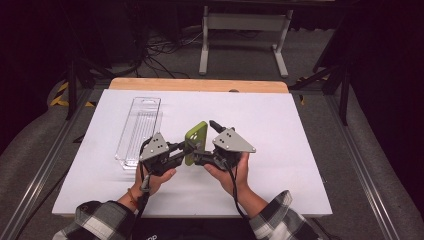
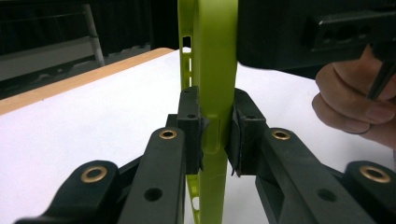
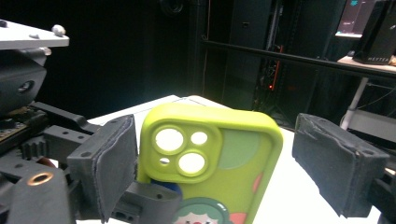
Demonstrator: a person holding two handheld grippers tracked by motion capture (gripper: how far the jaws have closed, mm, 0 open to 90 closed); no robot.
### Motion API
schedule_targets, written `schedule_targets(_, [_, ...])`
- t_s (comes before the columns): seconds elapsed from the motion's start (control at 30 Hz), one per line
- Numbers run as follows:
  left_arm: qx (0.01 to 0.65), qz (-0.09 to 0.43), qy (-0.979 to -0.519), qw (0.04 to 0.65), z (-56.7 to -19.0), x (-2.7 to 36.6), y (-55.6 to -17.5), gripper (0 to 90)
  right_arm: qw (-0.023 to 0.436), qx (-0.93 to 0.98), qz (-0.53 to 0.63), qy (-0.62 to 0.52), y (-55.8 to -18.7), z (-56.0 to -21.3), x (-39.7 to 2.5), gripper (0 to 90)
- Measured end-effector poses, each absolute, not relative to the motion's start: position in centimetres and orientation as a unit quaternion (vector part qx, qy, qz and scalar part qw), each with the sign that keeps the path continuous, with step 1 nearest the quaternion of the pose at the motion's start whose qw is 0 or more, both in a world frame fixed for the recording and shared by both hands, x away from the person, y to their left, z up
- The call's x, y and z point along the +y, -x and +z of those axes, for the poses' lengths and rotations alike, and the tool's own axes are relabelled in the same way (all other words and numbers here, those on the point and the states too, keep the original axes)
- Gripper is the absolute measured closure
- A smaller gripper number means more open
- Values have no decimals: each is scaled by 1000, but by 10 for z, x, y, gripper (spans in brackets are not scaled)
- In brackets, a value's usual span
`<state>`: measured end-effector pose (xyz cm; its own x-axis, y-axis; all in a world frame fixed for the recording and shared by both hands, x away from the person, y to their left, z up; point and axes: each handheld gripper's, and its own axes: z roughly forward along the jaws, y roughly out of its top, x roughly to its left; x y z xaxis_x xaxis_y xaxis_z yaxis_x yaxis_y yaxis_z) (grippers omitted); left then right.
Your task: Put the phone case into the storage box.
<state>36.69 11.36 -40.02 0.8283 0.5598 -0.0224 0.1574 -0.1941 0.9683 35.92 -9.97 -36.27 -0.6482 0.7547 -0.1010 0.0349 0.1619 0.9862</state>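
Observation:
A lime-green phone case (image 1: pixel 196 139) is held up on edge above the white table sheet (image 1: pixel 285 125), between my two grippers. My left gripper (image 1: pixel 187 148) is shut on its lower edge; in the left gripper view both pads of that gripper (image 2: pixel 212 128) clamp the thin green case (image 2: pixel 215 56). My right gripper (image 1: pixel 199 156) comes in from the right and stands open. In the right gripper view the case's back (image 3: pixel 233 154), with camera cut-outs and a cartoon print, sits between the grey pads (image 3: pixel 338 163); the right pad is clearly apart from it.
A clear plastic package (image 1: pixel 139 129) lies flat on the sheet to the left of the grippers. The table's wooden far edge (image 1: pixel 200 85) runs behind. Cables and a white stand's legs (image 1: pixel 245 35) are on the floor beyond.

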Motion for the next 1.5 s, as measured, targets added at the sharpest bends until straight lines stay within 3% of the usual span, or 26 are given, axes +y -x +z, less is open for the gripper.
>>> schedule_targets(0.3, [230,179,-760,581,-401,117,-366,776,334,707,567,-260,-357,-360,-104,145])
schedule_targets(1.5, [218,200,-760,578,-394,140,-364,777,359,742,529,-201,-346,-376,-115,111])
